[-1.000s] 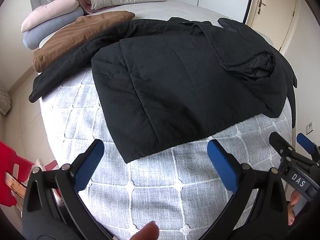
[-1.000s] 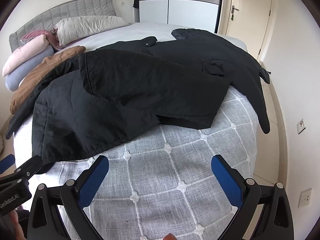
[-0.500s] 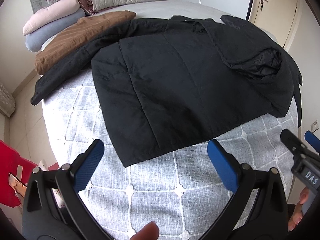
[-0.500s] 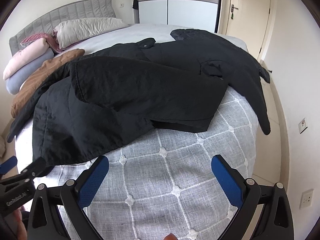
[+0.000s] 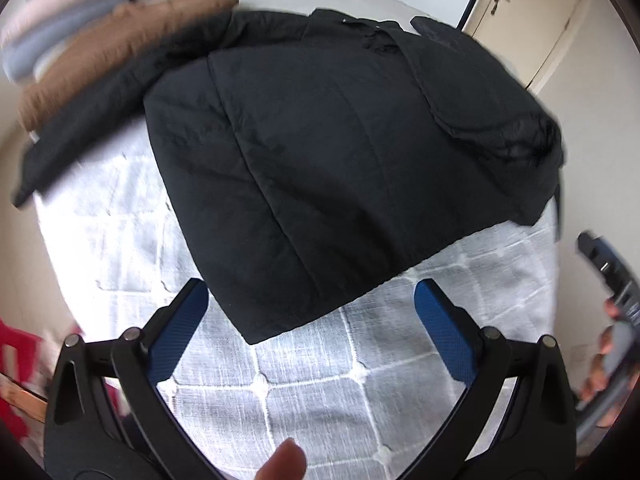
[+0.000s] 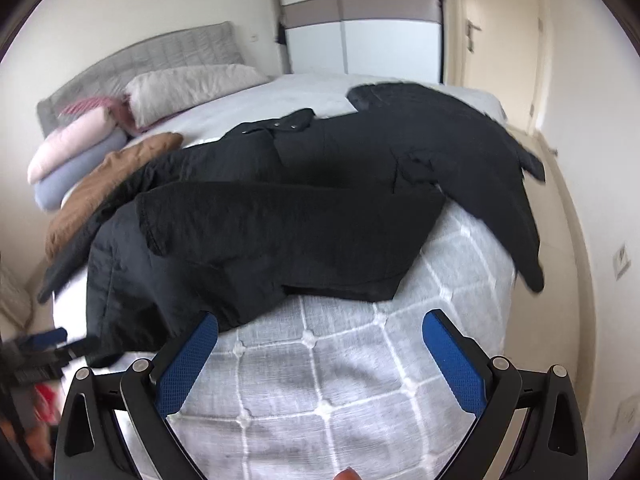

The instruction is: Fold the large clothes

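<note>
A large black quilted jacket [image 5: 320, 152] lies spread on the bed, its hem toward me; it also shows in the right wrist view [image 6: 304, 216]. One side is folded over the body, and a sleeve [image 6: 516, 216] hangs off the bed's right edge. My left gripper [image 5: 310, 300] is open and empty, just above the jacket's near hem corner. My right gripper [image 6: 320, 332] is open and empty, above the bedspread just short of the hem. The right gripper shows at the right edge of the left wrist view [image 5: 612, 280].
The bed has a grey-white quilted spread [image 6: 328, 364]. A brown garment [image 5: 112, 48] lies left of the jacket. Rolled pink and blue bedding [image 6: 72, 160] and pillows [image 6: 188, 88] sit by the headboard. A wardrobe [image 6: 360, 36] and door [image 6: 500, 40] stand behind. Something red [image 5: 12, 360] is at floor level, left.
Both grippers have moved forward toward the jacket's hem; the left one now reaches the hem corner. The jacket has not moved. Both stay open.
</note>
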The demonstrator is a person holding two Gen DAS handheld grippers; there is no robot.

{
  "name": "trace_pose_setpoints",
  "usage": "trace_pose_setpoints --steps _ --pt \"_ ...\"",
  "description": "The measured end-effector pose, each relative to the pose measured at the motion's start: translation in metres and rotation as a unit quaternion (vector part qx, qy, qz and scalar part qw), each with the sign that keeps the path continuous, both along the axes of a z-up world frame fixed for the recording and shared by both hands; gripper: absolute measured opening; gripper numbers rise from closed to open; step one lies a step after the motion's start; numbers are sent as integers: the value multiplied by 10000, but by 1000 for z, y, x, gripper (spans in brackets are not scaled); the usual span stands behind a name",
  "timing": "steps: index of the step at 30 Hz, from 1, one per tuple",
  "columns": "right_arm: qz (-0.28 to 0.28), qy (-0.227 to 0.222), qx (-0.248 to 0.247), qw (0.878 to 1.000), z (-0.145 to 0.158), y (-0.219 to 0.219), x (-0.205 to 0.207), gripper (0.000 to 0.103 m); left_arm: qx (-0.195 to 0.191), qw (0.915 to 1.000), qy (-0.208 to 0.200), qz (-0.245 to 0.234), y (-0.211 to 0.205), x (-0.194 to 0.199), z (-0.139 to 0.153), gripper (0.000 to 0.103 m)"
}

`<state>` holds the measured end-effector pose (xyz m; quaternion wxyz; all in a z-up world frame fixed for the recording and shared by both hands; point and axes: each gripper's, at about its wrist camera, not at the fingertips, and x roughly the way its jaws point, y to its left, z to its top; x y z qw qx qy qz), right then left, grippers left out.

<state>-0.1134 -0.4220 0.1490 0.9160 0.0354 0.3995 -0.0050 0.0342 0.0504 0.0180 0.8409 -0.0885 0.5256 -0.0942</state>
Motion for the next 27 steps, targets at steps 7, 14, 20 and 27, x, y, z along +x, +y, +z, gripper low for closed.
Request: trace_pose_setpoints --steps 7,14,20,27 --pt "905 -115 51 9958 33 26 18 103 135 9986 229 449 32 43 -13 102" --pt "1198 -261 -179 9923 5 48 62 93 -1141 9881 838 597 49 51 -66 92" --pt "1267 -259 -309 9911 -10 65 91 37 -1279 9892 653 284 30 43 -68 29" --pt "821 -751 121 9937 22 39 63 5 -1571 9849 -508 520 60 7 3 7"
